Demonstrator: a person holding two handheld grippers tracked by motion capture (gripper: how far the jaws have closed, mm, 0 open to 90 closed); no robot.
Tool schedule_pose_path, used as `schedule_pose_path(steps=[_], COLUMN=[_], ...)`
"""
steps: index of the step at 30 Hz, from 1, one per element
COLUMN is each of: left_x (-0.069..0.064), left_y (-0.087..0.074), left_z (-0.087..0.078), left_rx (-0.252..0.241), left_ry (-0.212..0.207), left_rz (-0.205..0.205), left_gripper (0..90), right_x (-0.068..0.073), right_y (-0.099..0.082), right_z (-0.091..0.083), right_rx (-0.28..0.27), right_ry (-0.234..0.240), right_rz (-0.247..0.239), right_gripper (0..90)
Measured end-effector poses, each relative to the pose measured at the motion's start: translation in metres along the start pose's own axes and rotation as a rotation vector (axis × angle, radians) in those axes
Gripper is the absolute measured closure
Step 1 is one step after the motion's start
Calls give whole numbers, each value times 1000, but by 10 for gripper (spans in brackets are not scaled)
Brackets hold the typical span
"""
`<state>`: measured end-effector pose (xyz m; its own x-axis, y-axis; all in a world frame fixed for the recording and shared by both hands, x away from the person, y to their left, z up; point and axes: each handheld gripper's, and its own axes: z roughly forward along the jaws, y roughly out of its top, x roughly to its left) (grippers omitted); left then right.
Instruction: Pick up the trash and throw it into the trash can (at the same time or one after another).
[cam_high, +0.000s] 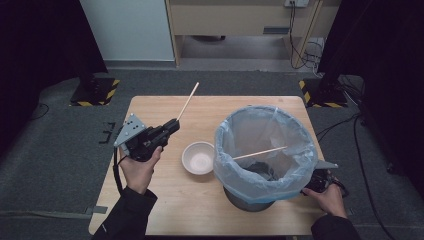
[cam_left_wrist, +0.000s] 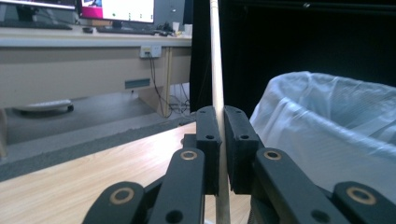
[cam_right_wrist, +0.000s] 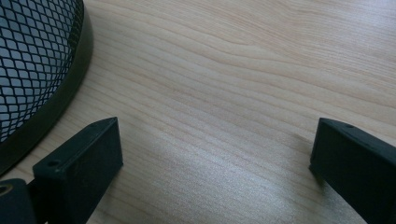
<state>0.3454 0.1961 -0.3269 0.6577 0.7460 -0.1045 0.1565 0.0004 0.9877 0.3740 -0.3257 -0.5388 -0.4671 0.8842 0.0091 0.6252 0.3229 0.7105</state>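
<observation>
Left tool (cam_high: 172, 124) is clenched on a wooden chopstick (cam_high: 188, 100): in the left gripper view both pads squeeze the stick (cam_left_wrist: 217, 70) between them, with the stick running straight up past the tips and down below them. In the high view the tool sits over the left half of the desk (cam_high: 165, 210), aimed up and to the right, and the chopstick juts out past the desk's far edge, lifted off the surface. A second chopstick (cam_high: 260, 152) lies across the inside of the waste bin (cam_high: 265, 150), which is lined with a pale blue bag and stands on the right half of the desk. A white bowl (cam_high: 198, 158) sits just left of the bin, close to it but apart from the left tool. Right tool (cam_high: 320, 181) rests low at the bin's right side, partly hidden behind the bag rim. In the right gripper view its jaws are spread wide over bare wood with nothing between them, and the bin's black mesh wall (cam_right_wrist: 32, 70) is at the left edge.
</observation>
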Motion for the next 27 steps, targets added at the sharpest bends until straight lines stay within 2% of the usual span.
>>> schedule_pose_path(steps=[4, 10, 15, 27], left_x=[-10, -18, -25, -50], left_y=[9, 18, 26, 43], left_z=[-3, -4, -2, 21], left_rx=[-34, -56, -88, -103], left_ry=[-31, -53, -77, -144], left_rz=[12, 30, 27, 44], left_gripper=[850, 850, 850, 850], right_x=[0, 0, 0, 0], right_y=[0, 0, 0, 0], right_z=[0, 0, 0, 0], right_rx=[0, 0, -2, -2], right_ry=[0, 0, -1, -1], right_rz=[0, 1, 1, 1], right_gripper=[24, 23, 23, 23])
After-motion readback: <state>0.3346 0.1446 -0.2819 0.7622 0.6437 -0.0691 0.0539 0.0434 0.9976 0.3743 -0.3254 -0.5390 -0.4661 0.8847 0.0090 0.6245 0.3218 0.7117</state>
